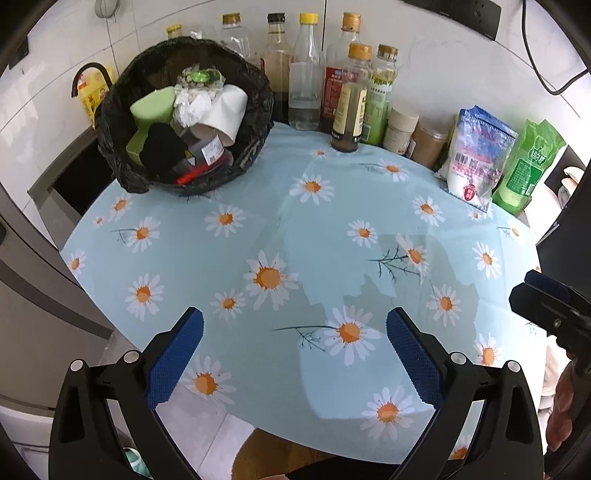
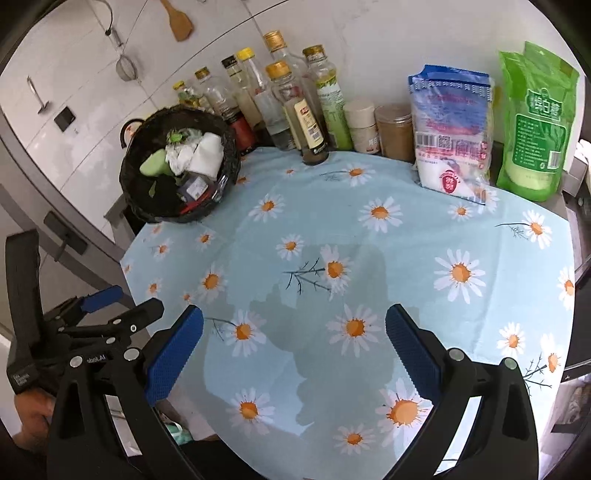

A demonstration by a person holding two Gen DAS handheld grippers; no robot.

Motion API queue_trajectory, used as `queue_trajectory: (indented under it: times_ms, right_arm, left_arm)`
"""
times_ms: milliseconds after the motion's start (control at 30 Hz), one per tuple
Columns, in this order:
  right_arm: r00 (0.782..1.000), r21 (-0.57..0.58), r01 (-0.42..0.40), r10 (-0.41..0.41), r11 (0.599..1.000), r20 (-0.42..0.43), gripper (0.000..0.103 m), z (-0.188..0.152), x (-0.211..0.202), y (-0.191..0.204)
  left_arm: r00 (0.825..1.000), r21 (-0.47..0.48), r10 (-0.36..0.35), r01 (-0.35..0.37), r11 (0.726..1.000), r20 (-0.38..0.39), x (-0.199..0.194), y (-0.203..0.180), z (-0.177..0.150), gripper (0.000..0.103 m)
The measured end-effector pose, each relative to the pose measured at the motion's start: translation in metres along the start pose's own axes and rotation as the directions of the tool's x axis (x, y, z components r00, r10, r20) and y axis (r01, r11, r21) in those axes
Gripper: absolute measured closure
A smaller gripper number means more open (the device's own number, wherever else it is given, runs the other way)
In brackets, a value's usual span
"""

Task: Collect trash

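Our left gripper (image 1: 294, 343) and right gripper (image 2: 294, 341) over the daisy-cloth counter (image 1: 280, 236), jaws released, nothing between them; full trash bin (image 1: 184, 118) far left

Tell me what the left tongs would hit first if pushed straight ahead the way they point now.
Probably the daisy tablecloth. The left tongs stand open with nothing between them, angled down at bare cloth; the trash bin sits farther off to the left, out of that line. Depth is uncertain.

- Daisy-print tablecloth (image 2: 369, 240), pale blue, covers table.
- Row of bottles (image 2: 280, 99) along white wall.
- Two lidded jars (image 2: 395, 129) beside them.
- White sugar bag (image 2: 450, 136), green pouch (image 2: 535, 122) upright at right.
- Wooden spatula (image 2: 179, 20) hangs on wall.
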State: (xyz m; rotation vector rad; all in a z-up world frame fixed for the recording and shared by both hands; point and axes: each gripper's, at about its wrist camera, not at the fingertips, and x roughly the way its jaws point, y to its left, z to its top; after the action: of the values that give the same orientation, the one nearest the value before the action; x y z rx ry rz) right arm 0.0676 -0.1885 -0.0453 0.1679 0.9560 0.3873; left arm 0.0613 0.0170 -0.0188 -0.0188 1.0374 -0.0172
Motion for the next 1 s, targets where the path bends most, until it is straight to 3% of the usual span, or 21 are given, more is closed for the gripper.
queue_trajectory:
  times_ms: [1000]
  right_arm:
    - [0.999,-0.02,-0.029,0.028,0.999,-0.021,0.005,0.008,0.014,0.013]
  left_arm:
    - [1.0,-0.055,0.011,-0.013,0.998,-0.02,0.004,0.008,0.0,0.007]
